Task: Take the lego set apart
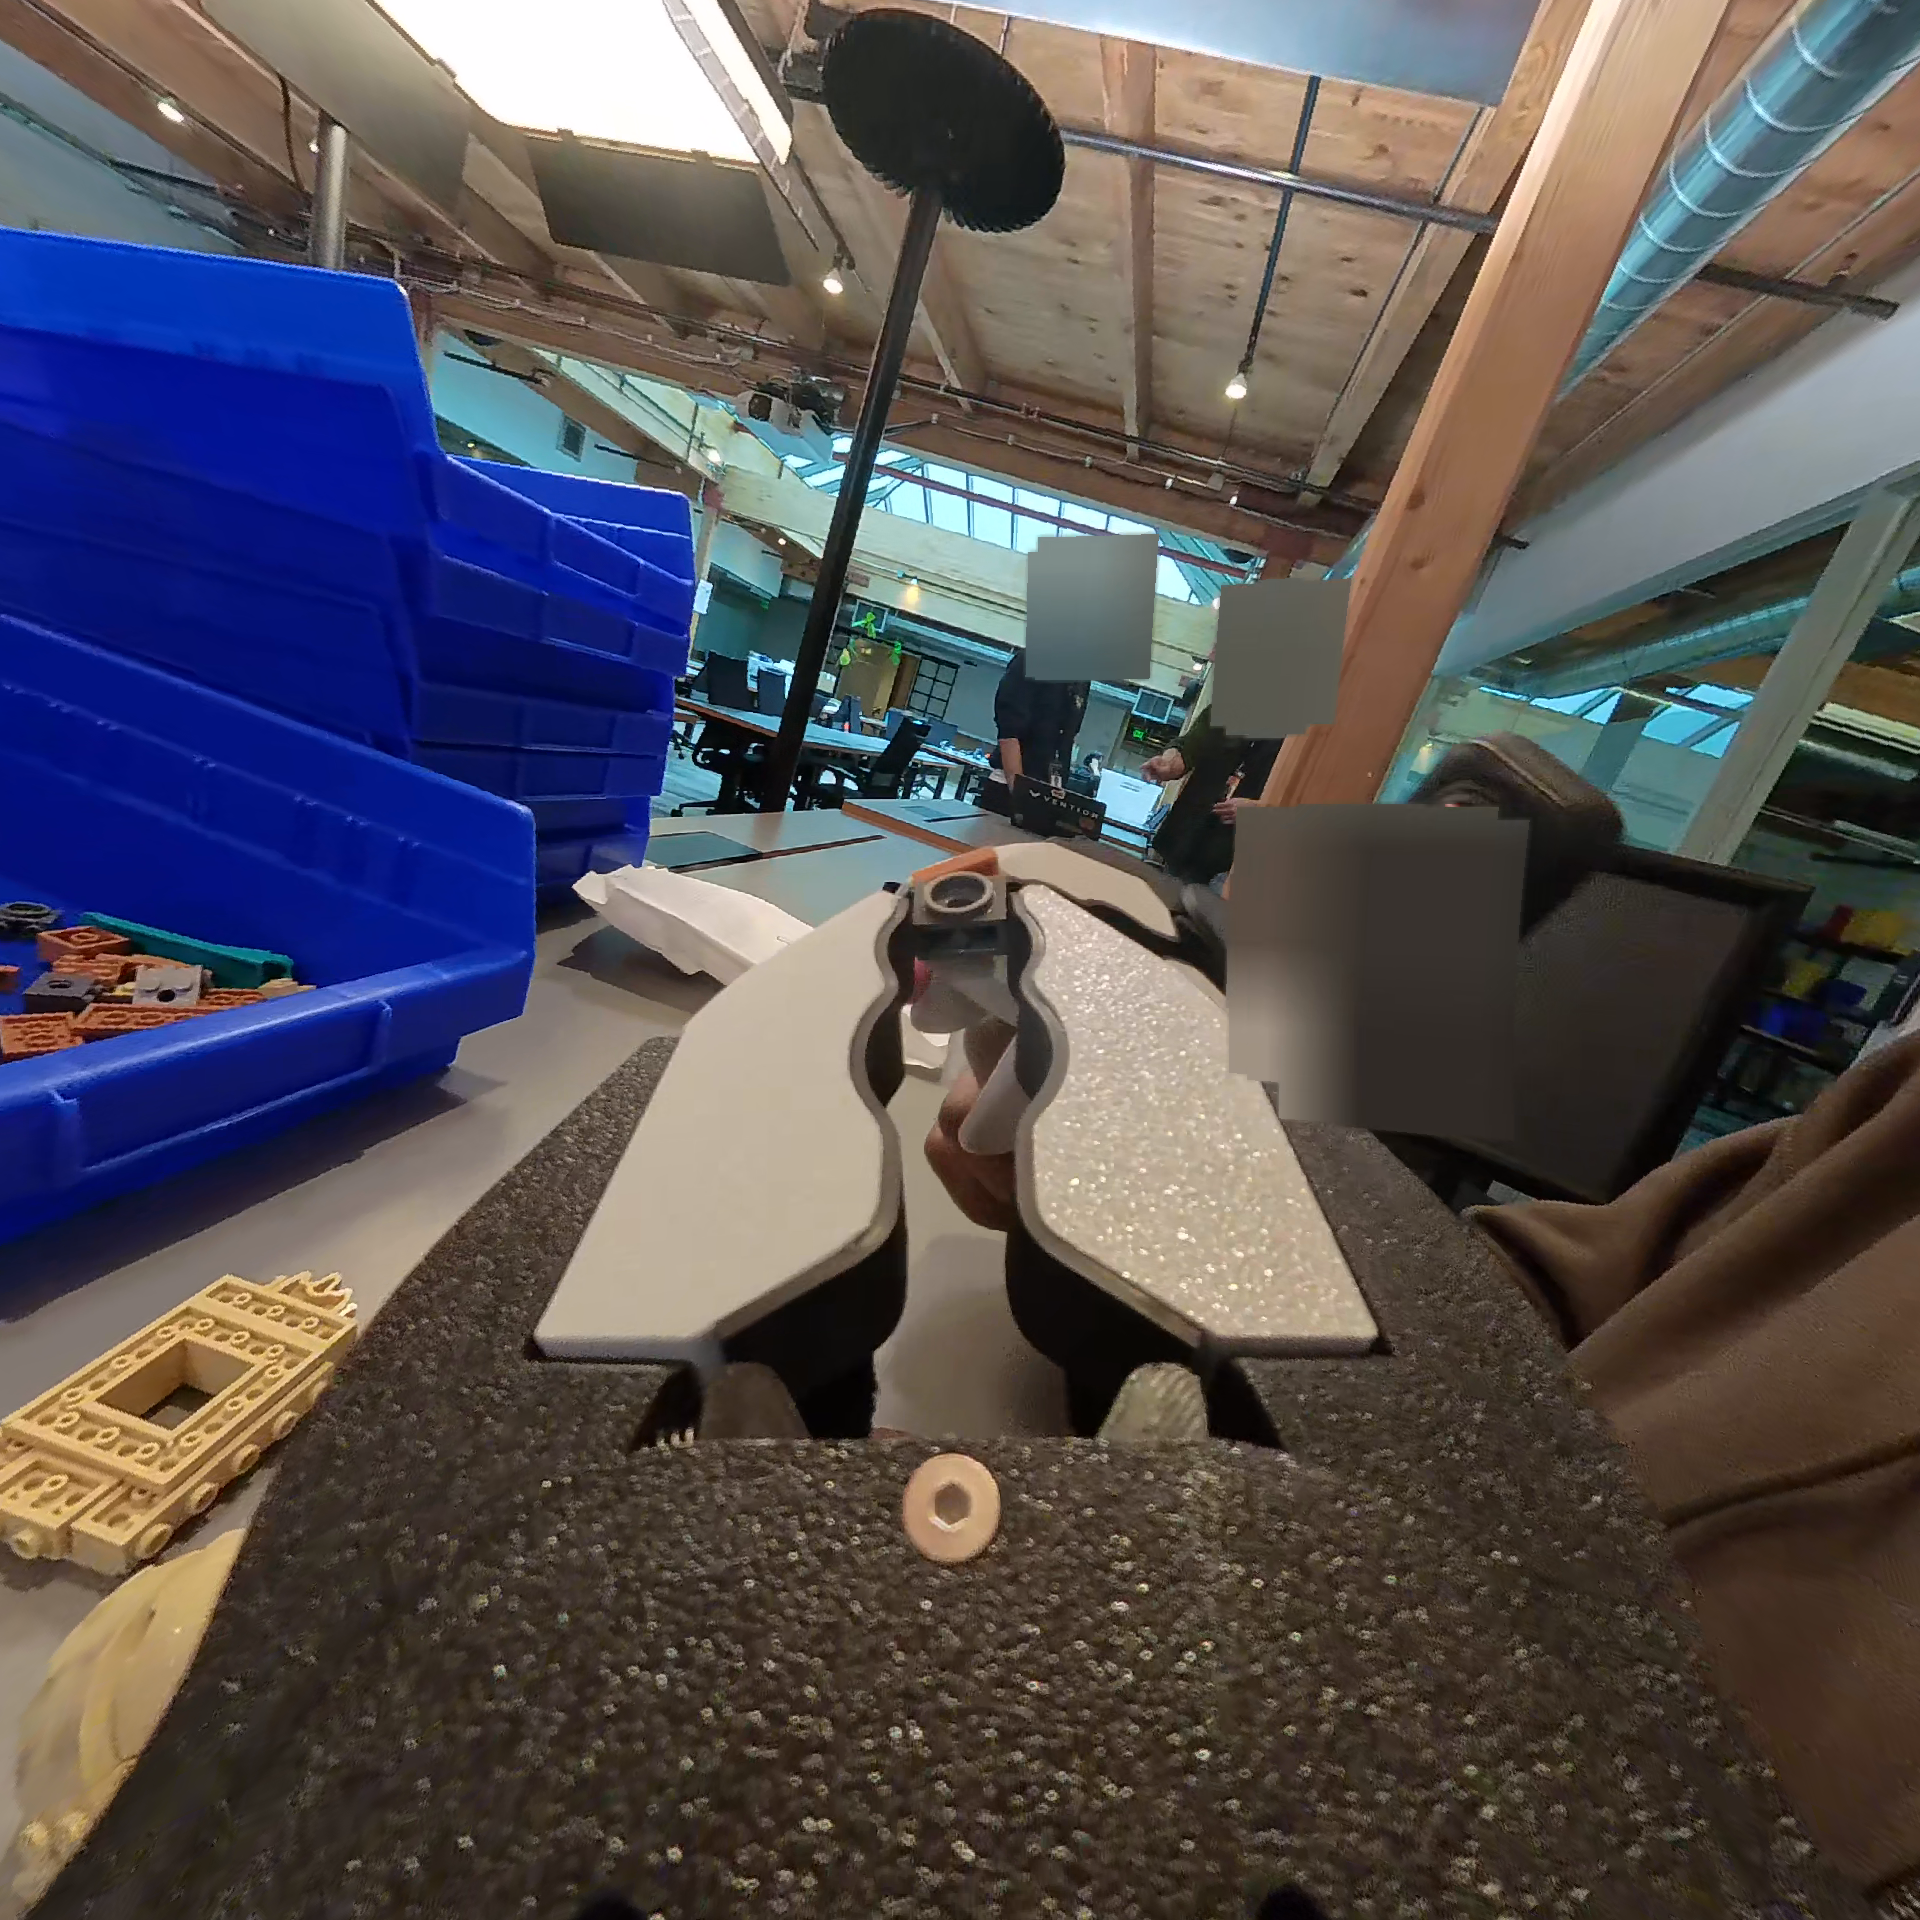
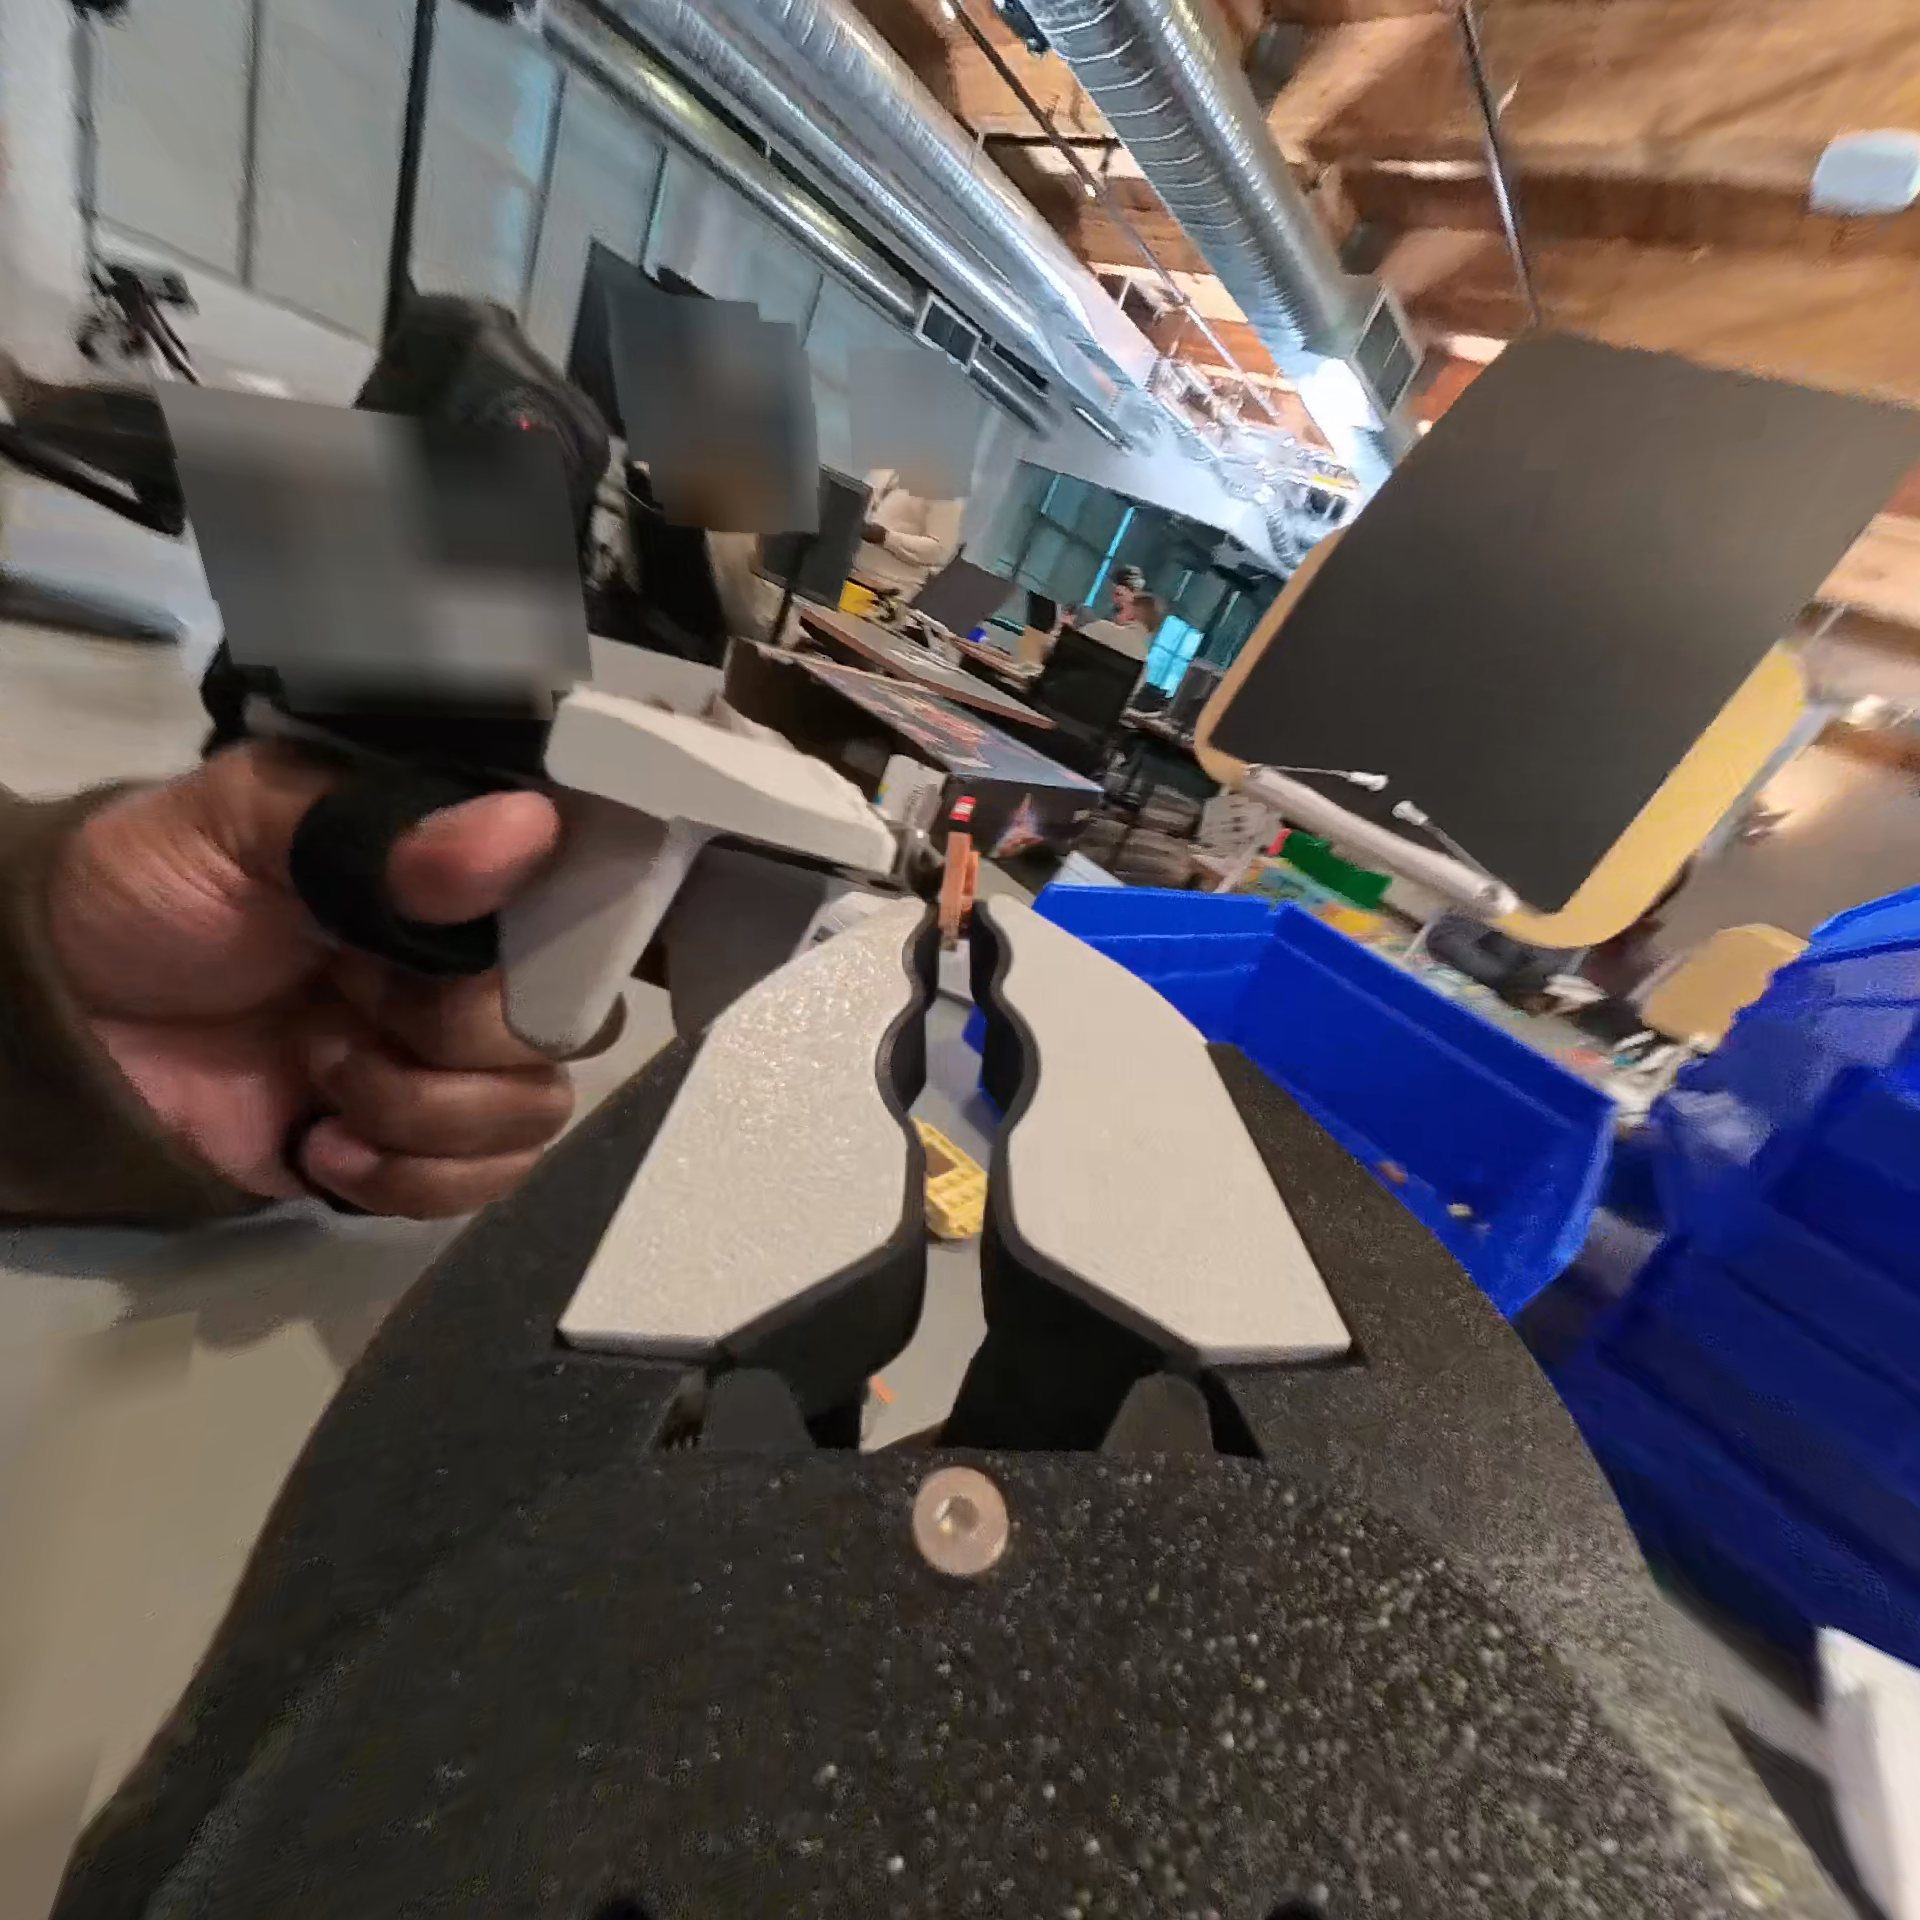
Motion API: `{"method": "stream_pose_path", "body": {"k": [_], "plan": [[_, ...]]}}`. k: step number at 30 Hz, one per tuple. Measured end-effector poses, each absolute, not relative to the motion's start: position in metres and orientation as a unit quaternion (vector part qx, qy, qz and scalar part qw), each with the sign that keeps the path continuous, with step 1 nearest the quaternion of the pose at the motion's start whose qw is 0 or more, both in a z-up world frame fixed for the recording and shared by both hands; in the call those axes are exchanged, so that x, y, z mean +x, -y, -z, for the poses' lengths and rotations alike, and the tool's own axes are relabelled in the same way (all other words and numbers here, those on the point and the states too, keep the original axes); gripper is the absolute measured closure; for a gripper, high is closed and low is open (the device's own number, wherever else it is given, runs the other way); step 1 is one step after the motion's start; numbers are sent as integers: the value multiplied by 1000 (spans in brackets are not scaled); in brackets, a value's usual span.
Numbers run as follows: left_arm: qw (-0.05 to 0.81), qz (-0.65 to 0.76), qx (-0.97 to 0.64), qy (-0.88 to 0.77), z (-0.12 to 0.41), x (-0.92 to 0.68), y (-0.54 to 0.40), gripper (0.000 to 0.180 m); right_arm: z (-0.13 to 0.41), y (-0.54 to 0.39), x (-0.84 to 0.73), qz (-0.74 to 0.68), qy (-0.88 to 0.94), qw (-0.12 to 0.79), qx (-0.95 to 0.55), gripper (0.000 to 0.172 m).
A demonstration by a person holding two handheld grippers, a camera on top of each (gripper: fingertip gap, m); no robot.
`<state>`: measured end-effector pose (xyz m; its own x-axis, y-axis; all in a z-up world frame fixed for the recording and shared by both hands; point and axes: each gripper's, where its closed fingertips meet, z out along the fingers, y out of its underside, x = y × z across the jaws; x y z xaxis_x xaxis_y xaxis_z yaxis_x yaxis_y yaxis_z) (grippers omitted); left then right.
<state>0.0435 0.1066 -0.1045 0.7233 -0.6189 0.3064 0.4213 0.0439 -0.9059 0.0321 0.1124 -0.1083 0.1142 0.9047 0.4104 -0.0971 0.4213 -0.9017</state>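
Pinching a small dark grey brick (image 1: 957, 902) between the left gripper (image 1: 957, 920) tips, we meet the right gripper (image 2: 954, 920) clamping a thin orange plate (image 2: 956, 883); both seem light, rigid, best gripped on flat sides.

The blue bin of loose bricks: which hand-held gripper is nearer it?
Left. The left hand-held gripper is just right of the blue bin; the right hand-held gripper meets it from the far side.

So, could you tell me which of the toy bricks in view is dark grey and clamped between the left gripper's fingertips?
The small dark grey single-stud brick, raised between the left gripper fingertips; the other bricks lie loose in the blue bin.
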Motion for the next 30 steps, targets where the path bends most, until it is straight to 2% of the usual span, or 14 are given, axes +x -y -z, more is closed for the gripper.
{"method": "stream_pose_path", "body": {"k": [5, 10, 12, 14, 16, 21, 26, 28, 30], "plan": [[726, 373, -575, -60, 100, 33, -106, 164, 97, -136, 35, -429, 501, 631, -407, 167], [729, 360, -580, -54, 101, 31, -108, 164, 97, -212, -4, -261, 529, 644, -488, 166], [733, 351, -581, -52, 101, 28, -108, 164, 98, -247, -24, -220, 534, 628, -521, 159], [734, 342, -585, -47, 101, 25, -109, 164, 109, -273, -41, -209, 544, 585, -564, 143], [734, 322, -596, -43, 102, 19, -112, 164, 117, -286, -49, -215, 546, 564, -581, 137], [722, 222, -655, -32, 93, -21, -127, 164, 128, -268, -24, -230, 583, 568, -533, 142], [639, 16, -763, -92, 77, -71, -185, 164, 168, -226, 8, -257, 665, 505, -487, 146], [596, -19, -795, -113, 79, -84, -217, 163, 185, -212, 14, -283, 687, 463, -484, 145], [573, -21, -811, -114, 84, -91, -241, 151, 193, -200, 20, -291, 707, 440, -470, 145]]}}
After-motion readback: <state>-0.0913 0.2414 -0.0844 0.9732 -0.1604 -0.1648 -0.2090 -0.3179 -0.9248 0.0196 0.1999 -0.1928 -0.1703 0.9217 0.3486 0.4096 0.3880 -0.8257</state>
